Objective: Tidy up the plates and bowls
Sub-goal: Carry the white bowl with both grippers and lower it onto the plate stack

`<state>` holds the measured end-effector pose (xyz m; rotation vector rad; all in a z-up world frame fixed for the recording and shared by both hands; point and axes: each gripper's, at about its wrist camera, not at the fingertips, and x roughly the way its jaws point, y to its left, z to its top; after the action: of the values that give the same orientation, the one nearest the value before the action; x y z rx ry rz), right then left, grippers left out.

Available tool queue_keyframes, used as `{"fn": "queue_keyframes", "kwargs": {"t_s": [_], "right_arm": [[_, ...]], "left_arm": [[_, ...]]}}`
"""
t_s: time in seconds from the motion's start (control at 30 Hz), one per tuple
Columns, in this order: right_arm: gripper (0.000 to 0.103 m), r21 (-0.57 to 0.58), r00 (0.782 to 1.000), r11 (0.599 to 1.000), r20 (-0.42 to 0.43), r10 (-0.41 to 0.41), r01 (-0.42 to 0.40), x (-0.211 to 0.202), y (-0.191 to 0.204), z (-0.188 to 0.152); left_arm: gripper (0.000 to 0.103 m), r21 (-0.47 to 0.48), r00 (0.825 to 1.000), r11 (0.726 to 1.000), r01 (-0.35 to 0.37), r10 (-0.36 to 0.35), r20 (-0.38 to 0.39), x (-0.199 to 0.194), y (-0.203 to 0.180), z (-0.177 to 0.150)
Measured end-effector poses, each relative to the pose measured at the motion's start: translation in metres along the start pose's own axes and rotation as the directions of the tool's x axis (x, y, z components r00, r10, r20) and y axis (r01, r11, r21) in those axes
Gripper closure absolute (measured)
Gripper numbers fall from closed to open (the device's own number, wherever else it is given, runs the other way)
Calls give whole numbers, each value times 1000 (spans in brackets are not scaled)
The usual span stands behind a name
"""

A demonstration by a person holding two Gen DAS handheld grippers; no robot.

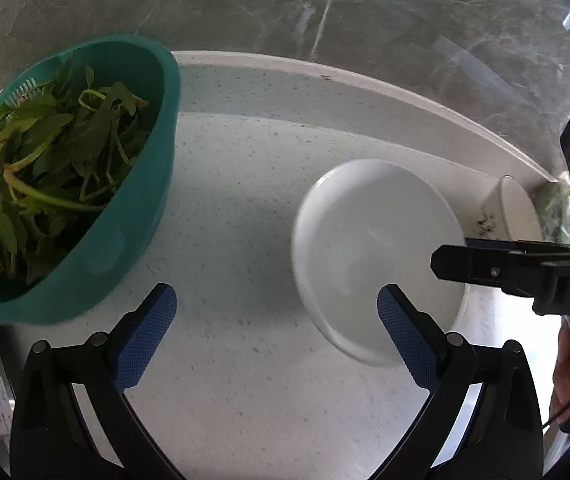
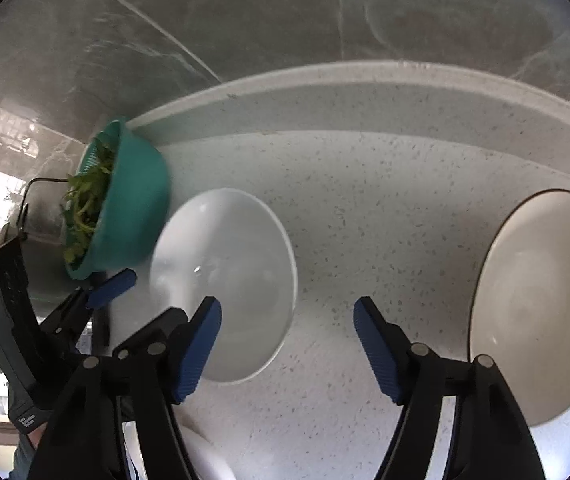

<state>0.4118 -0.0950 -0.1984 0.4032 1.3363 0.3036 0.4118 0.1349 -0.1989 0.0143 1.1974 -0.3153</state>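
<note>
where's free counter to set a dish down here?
Bare speckled counter between the white plate and the cream bowl, and behind both up to the raised back ledge. Crowded on the other side: teal colander of greens sits close beside the plate.

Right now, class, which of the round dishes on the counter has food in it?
The teal colander bowl at the counter's left end: it is heaped with leafy greens. The white bowl and the cream bowl hold nothing.

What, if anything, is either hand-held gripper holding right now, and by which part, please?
Nothing is held. The left hand-held gripper is open over bare counter beside the white plate, and the right hand-held gripper is open with only counter between its pads.
</note>
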Motion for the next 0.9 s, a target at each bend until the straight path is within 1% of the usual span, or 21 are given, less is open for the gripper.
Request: {"fn": "queue_keyframes", "kwargs": {"t_s": [0.03, 0.1, 0.13, 0.17, 0.2, 0.23, 0.27, 0.33, 0.43, 0.47, 0.5, 0.57, 0.63, 0.73, 0.9], "right_arm": [[39, -1, 1000, 1000, -10, -2, 2, 4, 0, 2], [39, -6, 1000, 1000, -17, -6, 6, 8, 3, 2], [39, -20, 1000, 1000, -16, -14, 14, 9, 7, 3], [39, -27, 1000, 999, -17, -18, 17, 11, 9, 4], [39, -29, 1000, 999, -20, -17, 17, 13, 9, 5], [39, -30, 1000, 999, -24, -17, 16, 14, 8, 6], [39, -30, 999, 999, -28, -22, 21, 16, 9, 7], [41, -35, 999, 999, -29, -36, 35, 17, 9, 9], [54, -53, 998, 997, -43, -56, 54, 26, 16, 13], [66, -60, 997, 997, -46, -59, 56, 27, 14, 13], [81, -69, 997, 996, -51, -64, 61, 29, 15, 13], [90, -82, 995, 994, -56, -79, 74, 35, 19, 13], [91, -93, 996, 993, -48, -77, 72, 35, 19, 13], [91, -100, 996, 992, -37, -86, 82, 34, 18, 12], [91, -87, 998, 995, -37, -60, 56, 31, 10, 12]], "left_arm": [[3, 2, 1000, 1000, -1, 1, -6, 4, 0, 3], [11, 7, 1000, 1000, 6, -6, -9, 10, -3, 7], [19, 11, 1000, 1000, 2, -2, -7, 11, -3, 7], [32, 14, 1000, 1000, 4, -4, -8, 13, -3, 8], [38, 15, 1000, 1000, 7, -7, -10, 15, -4, 9], [49, 14, 1000, 1000, 7, -7, -17, 18, -3, 9], [56, 14, 1000, 1000, 9, -9, -24, 22, -3, 11], [63, 17, 999, 1000, 13, -12, -29, 27, -4, 9], [67, 20, 998, 999, 40, -39, -45, 35, -5, 8], [73, 24, 997, 998, 53, -52, -50, 38, -6, 9], [75, 29, 997, 998, 59, -57, -54, 40, -8, 9], [86, 40, 997, 997, 65, -62, -54, 45, -8, 7], [91, 54, 996, 996, 73, -70, -56, 47, -14, 9], [91, 49, 995, 995, 83, -80, -55, 51, -14, 13], [93, 54, 992, 993, 109, -106, -65, 53, -13, 13]]}}
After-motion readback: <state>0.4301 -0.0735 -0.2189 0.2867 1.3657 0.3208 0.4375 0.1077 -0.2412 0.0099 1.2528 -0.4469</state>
